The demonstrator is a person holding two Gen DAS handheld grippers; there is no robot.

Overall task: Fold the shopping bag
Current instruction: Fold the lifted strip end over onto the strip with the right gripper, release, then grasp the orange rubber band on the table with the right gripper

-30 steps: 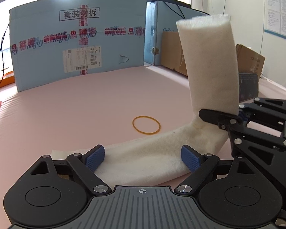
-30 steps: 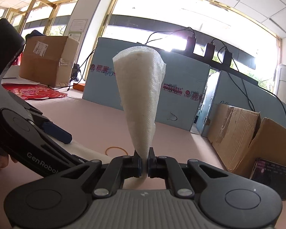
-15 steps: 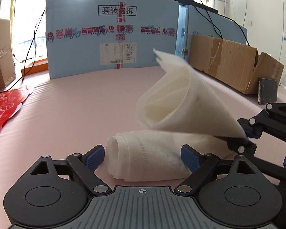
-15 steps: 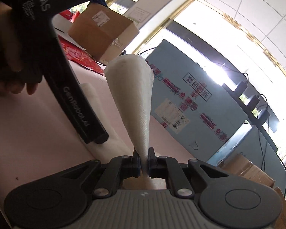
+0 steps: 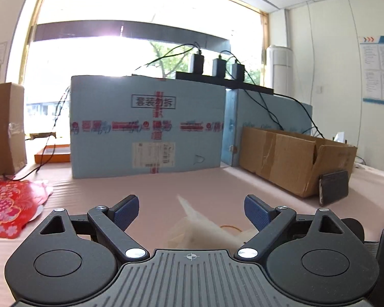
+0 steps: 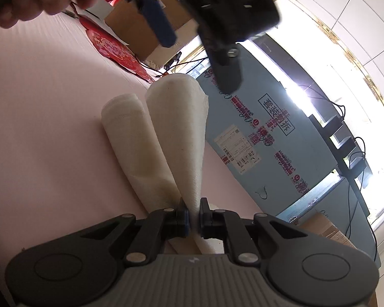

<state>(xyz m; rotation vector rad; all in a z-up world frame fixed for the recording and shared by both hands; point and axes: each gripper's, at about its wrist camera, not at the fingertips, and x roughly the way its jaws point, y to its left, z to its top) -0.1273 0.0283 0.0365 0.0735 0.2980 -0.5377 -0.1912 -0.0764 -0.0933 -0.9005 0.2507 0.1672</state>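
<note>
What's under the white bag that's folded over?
The upper half of the white shopping bag lies over its own lower half, which rests on the pink table. Whatever is beneath that lower layer is hidden. The right gripper pinches the bag's near end.

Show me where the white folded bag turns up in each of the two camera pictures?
Left wrist view: the white bag lies low at centre, blurred, just beyond the camera body, between the open left claw's fingers.
Right wrist view: centre, two folded lengths, pinched by the right claw.
Shared landmark: the blue carton.
</note>
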